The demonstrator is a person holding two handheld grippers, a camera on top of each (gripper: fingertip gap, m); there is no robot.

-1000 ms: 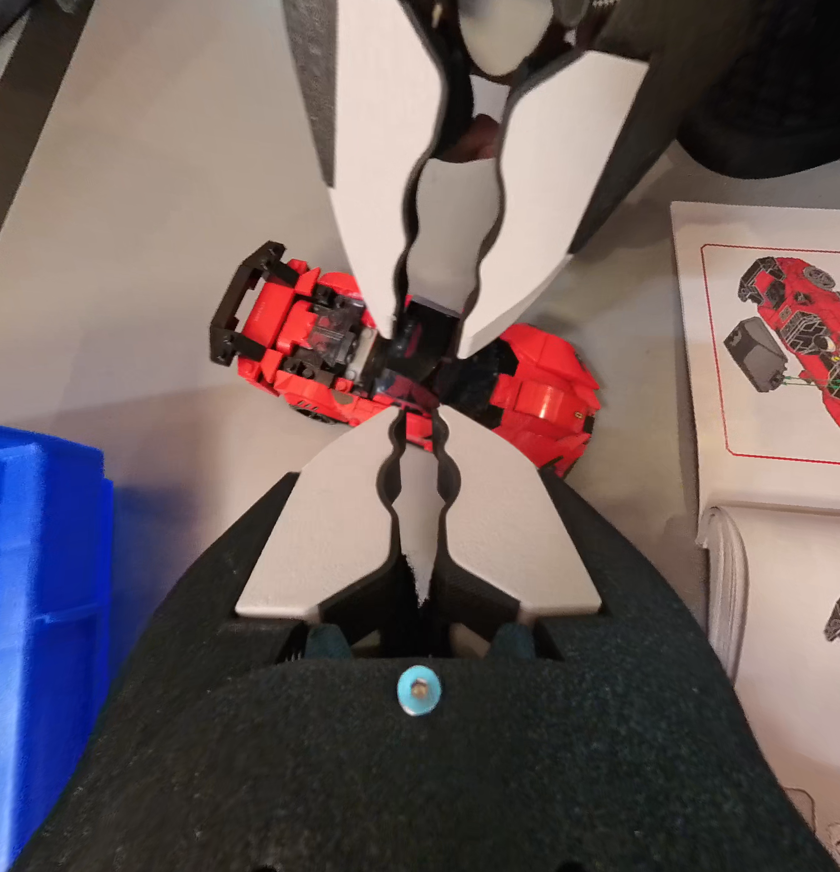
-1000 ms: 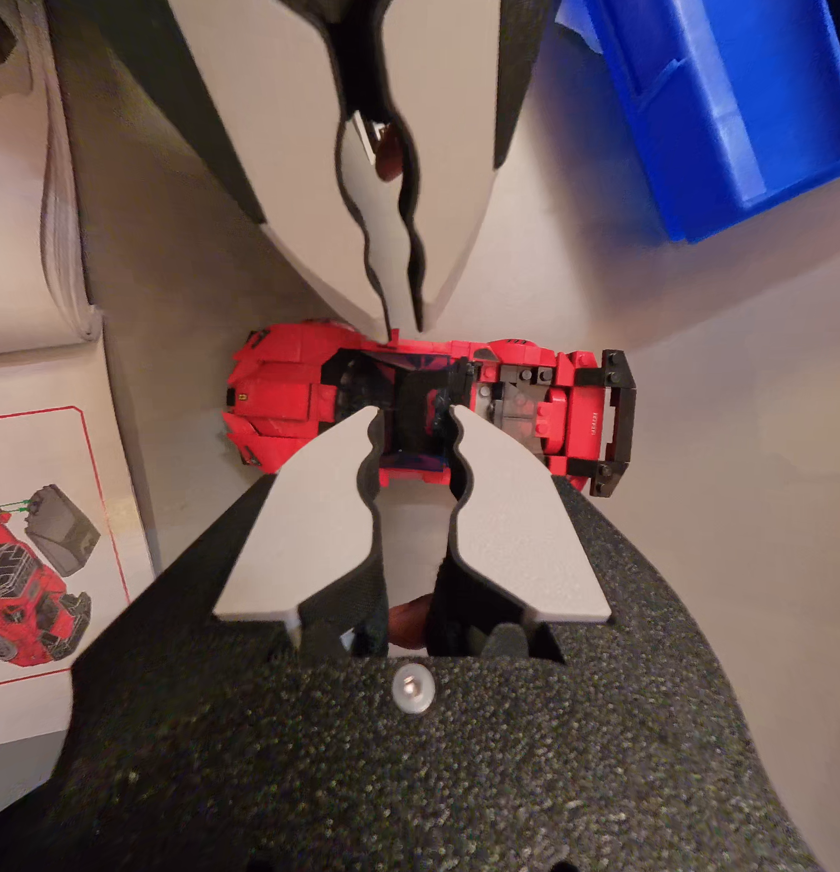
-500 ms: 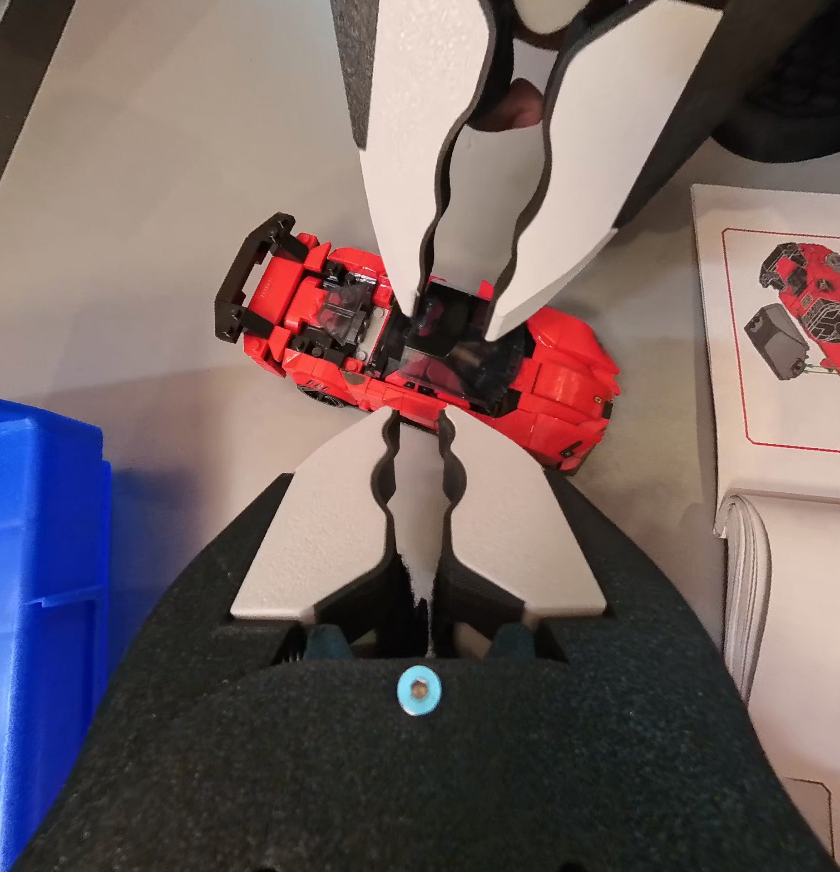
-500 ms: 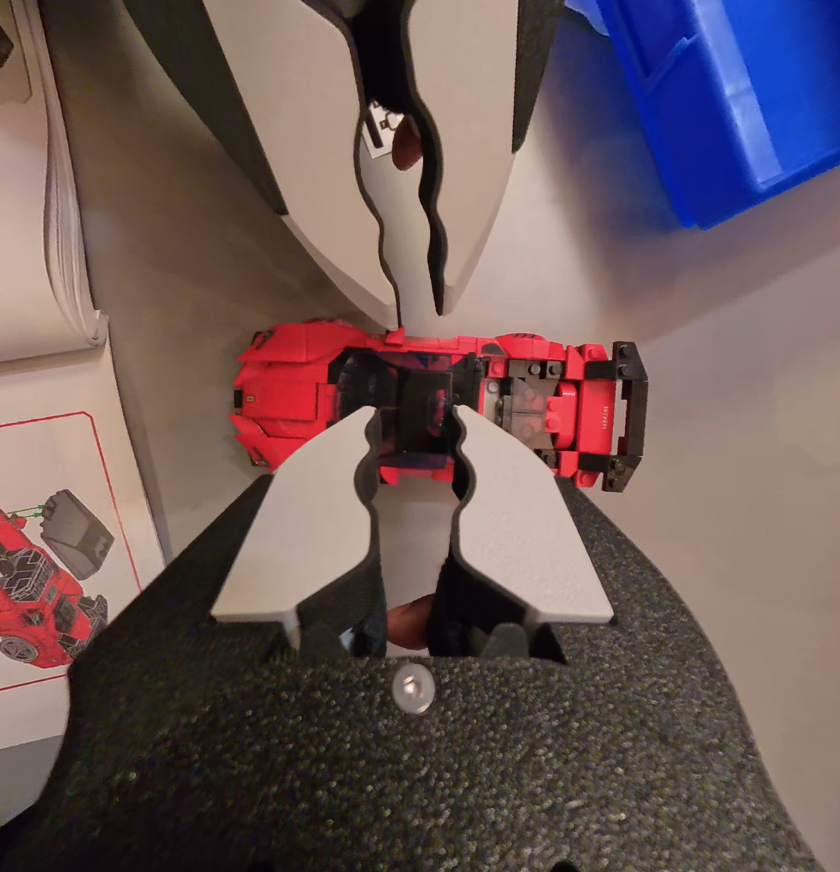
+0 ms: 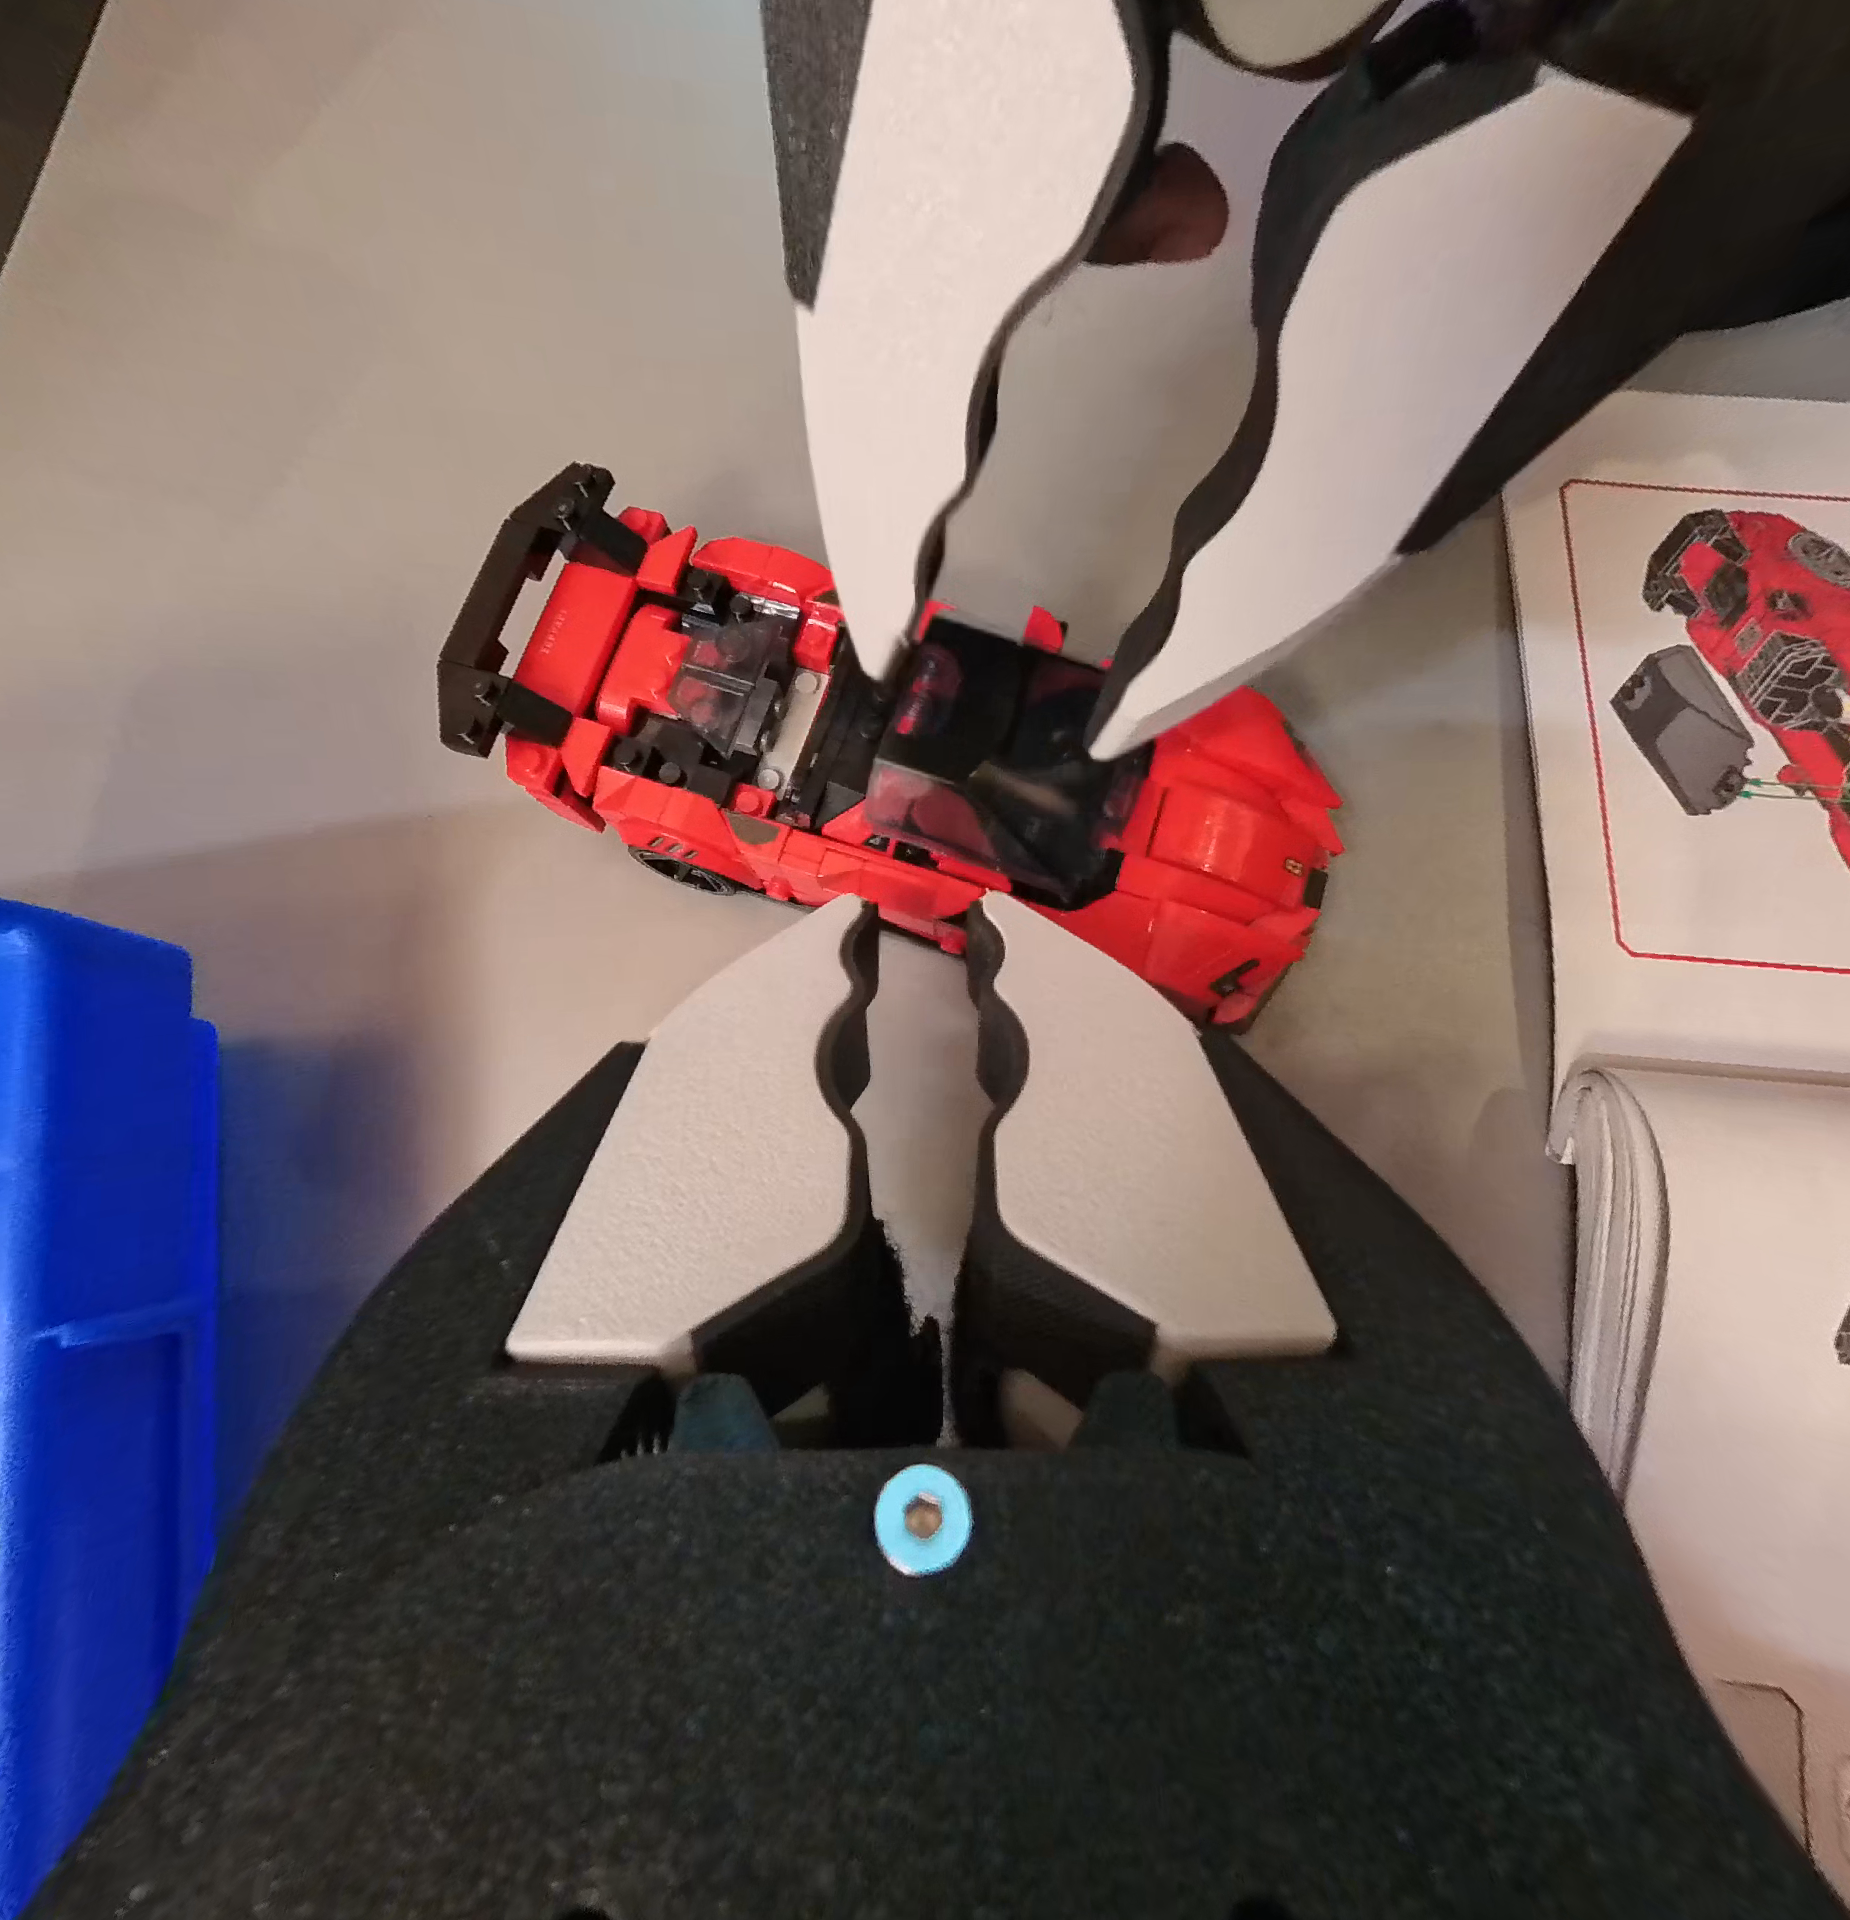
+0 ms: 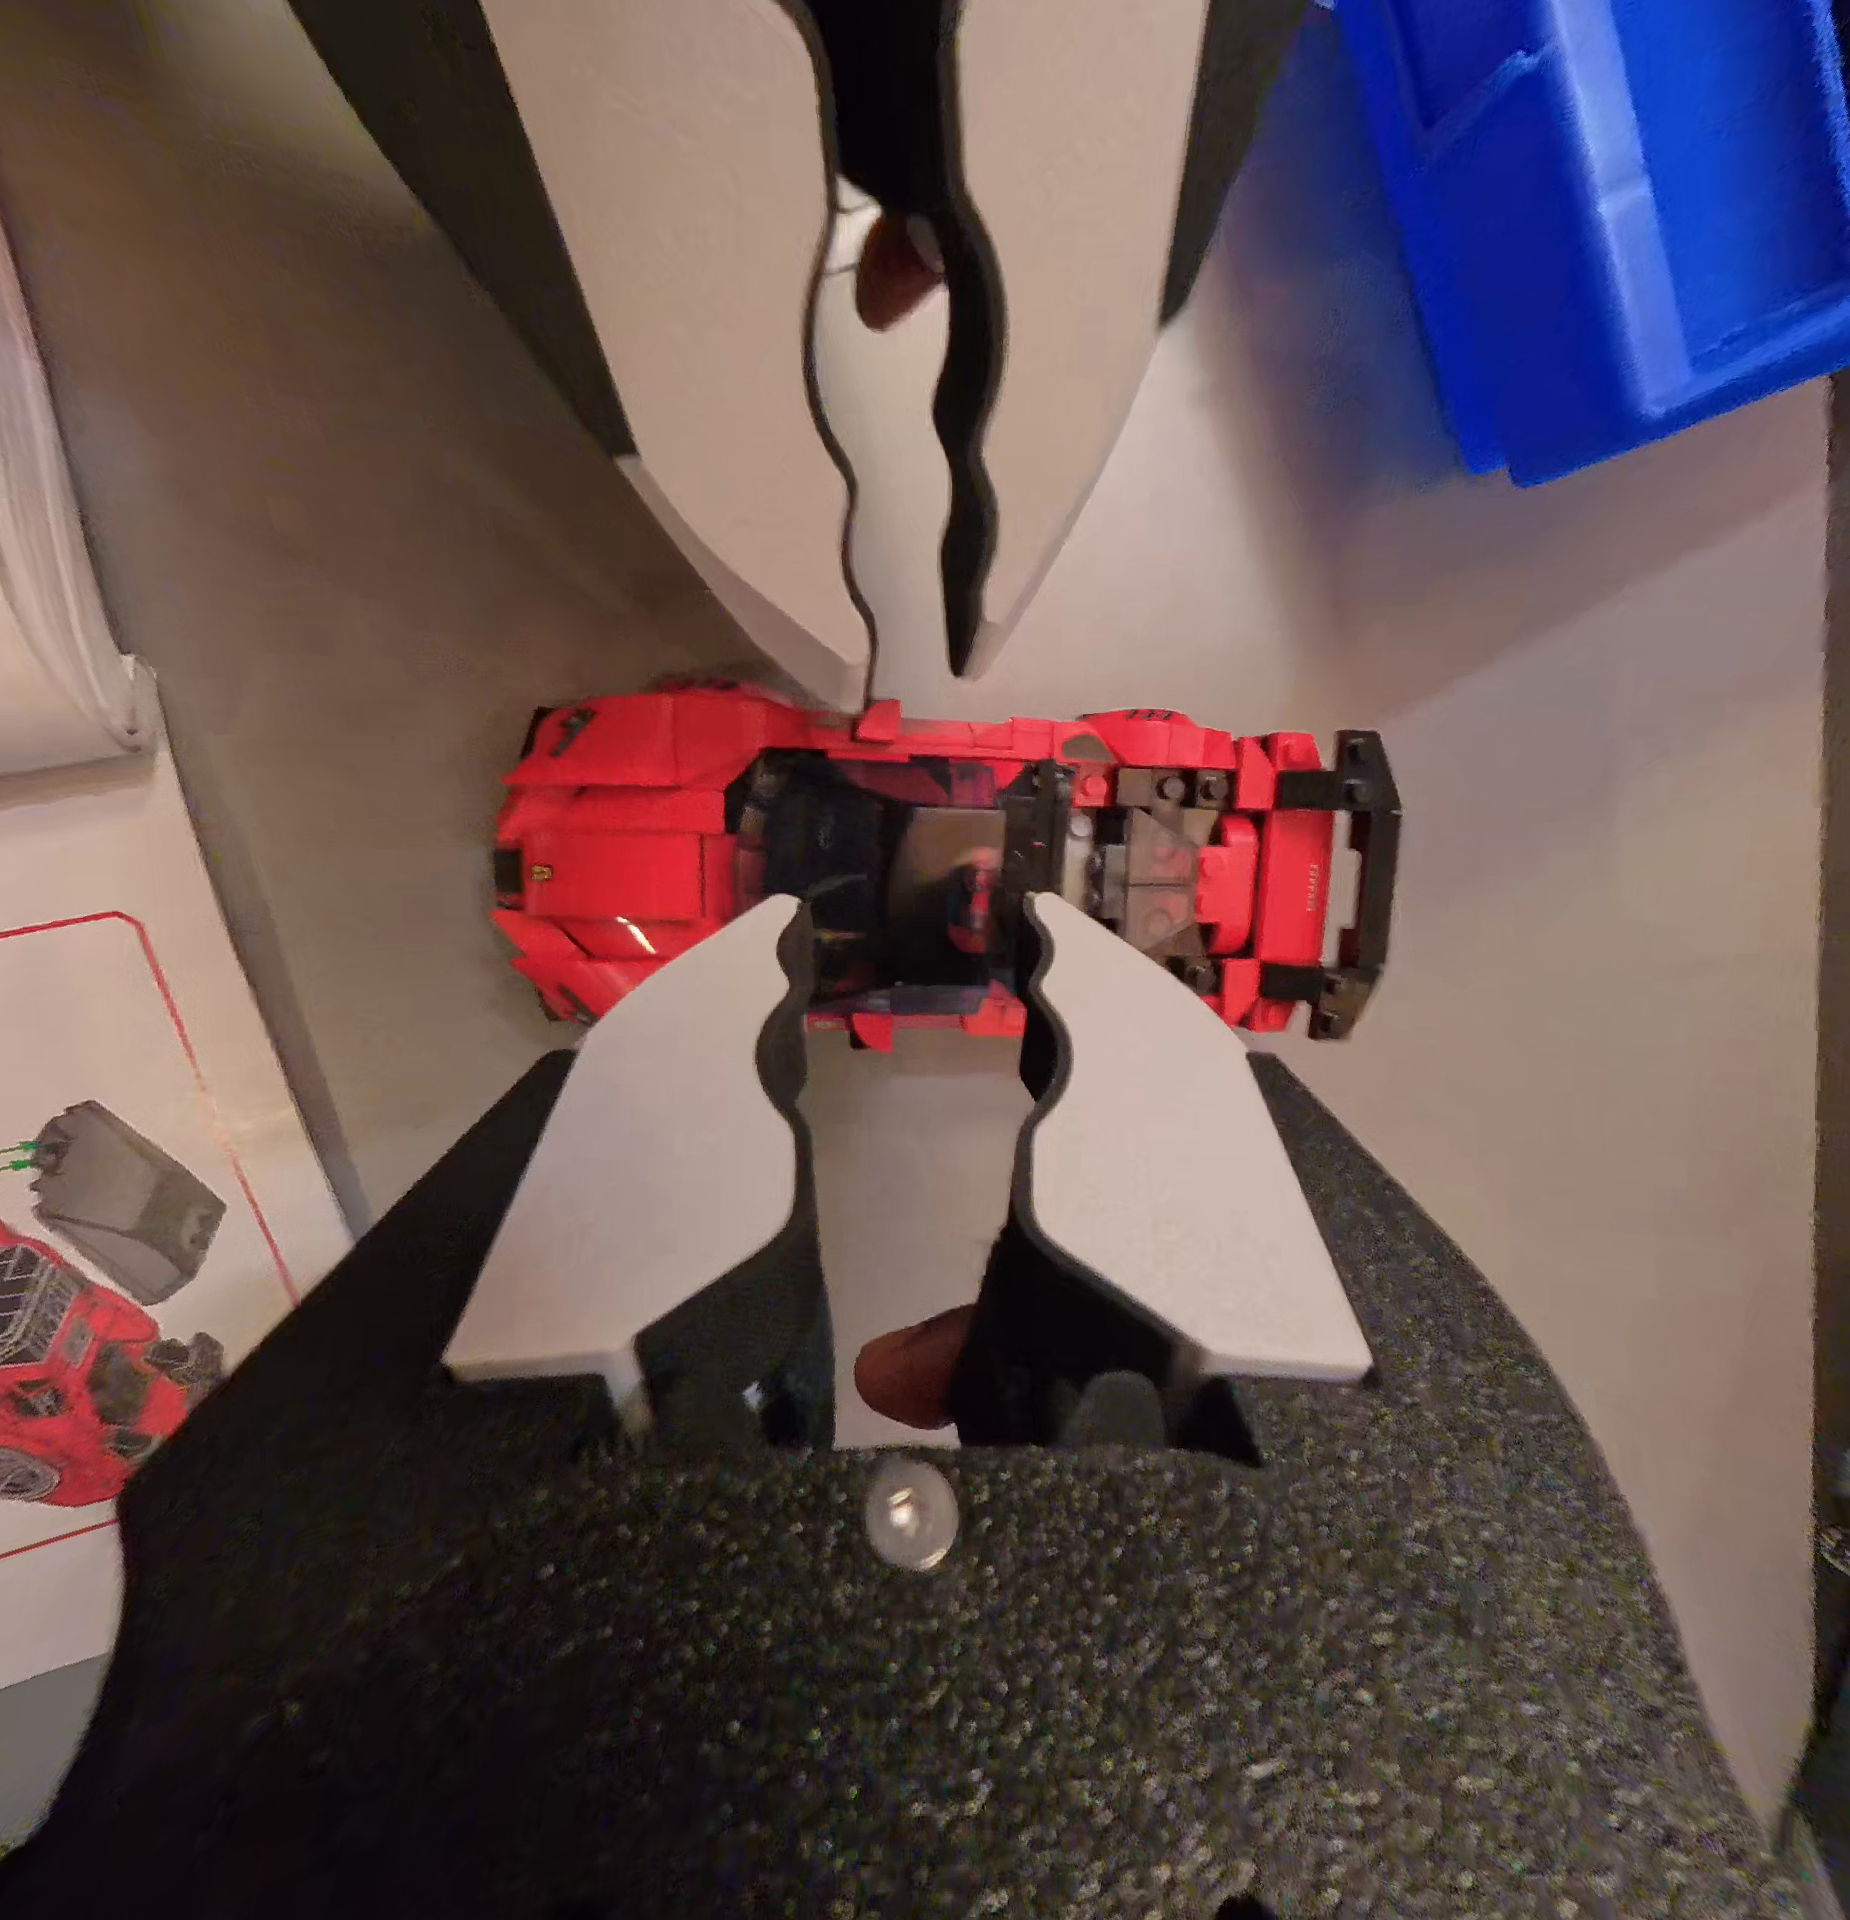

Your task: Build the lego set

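The left gripper [image 5: 919,914], fingers narrowly parted and empty, braced the red Lego car's [image 5: 1191,862] near flank on the worktop [image 5: 277,416]. Beyond it, the right gripper [image 6: 910,914], fingers wide, straddled the dark canopy [image 6: 931,862], probably seating it.

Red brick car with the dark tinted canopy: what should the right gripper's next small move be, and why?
Probably lift the right gripper straight up, clear of the red brick car. Its jaws stand open either side of the dark tinted canopy, which seems seated on the cockpit, so it holds nothing.
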